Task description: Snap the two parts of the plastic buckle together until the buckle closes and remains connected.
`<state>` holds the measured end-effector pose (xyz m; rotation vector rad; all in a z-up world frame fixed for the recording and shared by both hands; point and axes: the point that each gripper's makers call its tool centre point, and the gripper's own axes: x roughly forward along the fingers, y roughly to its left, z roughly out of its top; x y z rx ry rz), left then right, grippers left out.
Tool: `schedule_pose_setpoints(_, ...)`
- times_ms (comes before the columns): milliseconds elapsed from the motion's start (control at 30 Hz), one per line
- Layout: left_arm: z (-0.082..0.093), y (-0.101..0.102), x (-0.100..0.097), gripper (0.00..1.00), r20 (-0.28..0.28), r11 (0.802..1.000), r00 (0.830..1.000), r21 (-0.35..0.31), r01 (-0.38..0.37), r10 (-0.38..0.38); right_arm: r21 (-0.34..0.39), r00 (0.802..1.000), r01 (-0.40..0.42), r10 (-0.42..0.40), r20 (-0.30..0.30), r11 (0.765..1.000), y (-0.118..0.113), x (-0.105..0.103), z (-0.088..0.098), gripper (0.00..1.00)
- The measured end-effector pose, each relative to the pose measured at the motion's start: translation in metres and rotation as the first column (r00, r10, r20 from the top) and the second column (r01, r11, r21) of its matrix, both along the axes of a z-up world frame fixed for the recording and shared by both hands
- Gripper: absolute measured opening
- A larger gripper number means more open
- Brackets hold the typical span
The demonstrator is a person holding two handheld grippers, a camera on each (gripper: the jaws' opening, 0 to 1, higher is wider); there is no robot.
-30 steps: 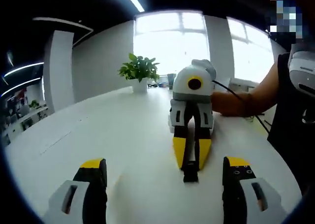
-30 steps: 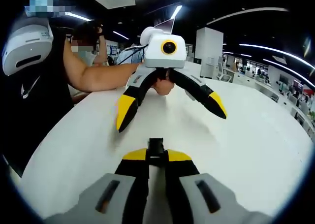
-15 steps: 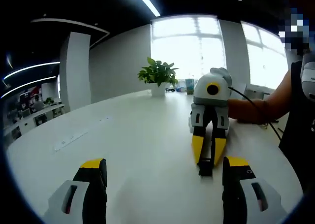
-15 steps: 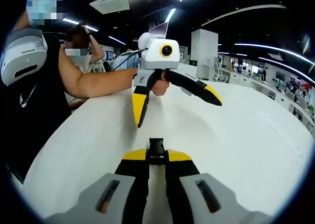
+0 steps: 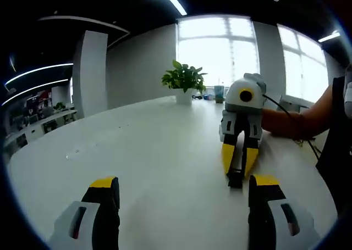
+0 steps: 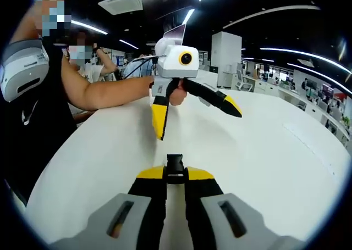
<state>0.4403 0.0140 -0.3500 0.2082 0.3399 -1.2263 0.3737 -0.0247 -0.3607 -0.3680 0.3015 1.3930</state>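
A black plastic buckle piece (image 6: 175,163) sticks out past the yellow tips of my right gripper (image 6: 175,174), which is shut on it just above the white table (image 6: 264,151). In the left gripper view the same right gripper (image 5: 240,163) points toward me with the buckle piece (image 5: 235,178) at its tips, close to my own right fingertip (image 5: 265,182). My left gripper (image 5: 184,185) is open with nothing between its jaws. In the right gripper view the left gripper (image 6: 195,114) hangs over the table beyond the buckle, its jaws spread wide. Whether the piece is one buckle part or both I cannot tell.
A potted plant (image 5: 184,79) stands at the table's far side by the windows. A person's arm (image 6: 104,90) reaches in over the table's left edge, holding the left gripper. Other people sit behind it. The table (image 5: 148,151) stretches wide and bare to the left.
The left gripper has swung and turned, so its view has panned and the right gripper now sits further right in it. The right gripper has stayed shut on the buckle piece.
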Motion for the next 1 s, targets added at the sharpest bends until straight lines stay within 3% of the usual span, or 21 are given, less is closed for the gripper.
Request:
schedule_pose_setpoints(167,0.007,0.004,0.015,0.99,0.009,0.997,0.998,-0.03,-0.069,0.069,-0.005,1.0,0.005,-0.005,0.001,1.0,0.0,0.003,-0.001,0.09)
schedule_pose_setpoints(233,0.008,0.007,0.017,0.98,-0.012,0.996,0.997,-0.044,-0.077,0.076,-0.006,1.0,0.008,-0.008,0.001,1.0,-0.001,0.003,-0.001,0.09)
schedule_pose_setpoints(567,-0.003,0.011,0.026,0.95,0.026,0.991,0.991,0.022,-0.13,0.13,0.0,1.0,0.028,-0.028,0.009,1.0,-0.004,0.007,0.003,0.1)
schedule_pose_setpoints(767,-0.003,0.017,0.032,0.95,0.029,0.984,0.984,0.022,-0.175,0.175,-0.024,0.999,0.033,-0.033,0.014,0.999,-0.004,0.007,-0.001,0.1)
schedule_pose_setpoints(867,-0.004,0.024,0.037,0.9,0.028,0.977,0.978,0.036,-0.21,0.209,-0.013,0.999,0.031,-0.031,0.012,0.999,-0.003,0.005,0.001,0.1)
schedule_pose_setpoints(1000,-0.001,0.033,0.042,0.99,-0.017,0.967,0.967,-0.006,-0.255,0.255,-0.017,0.999,0.032,-0.032,0.011,0.999,-0.002,0.006,0.0,0.1)
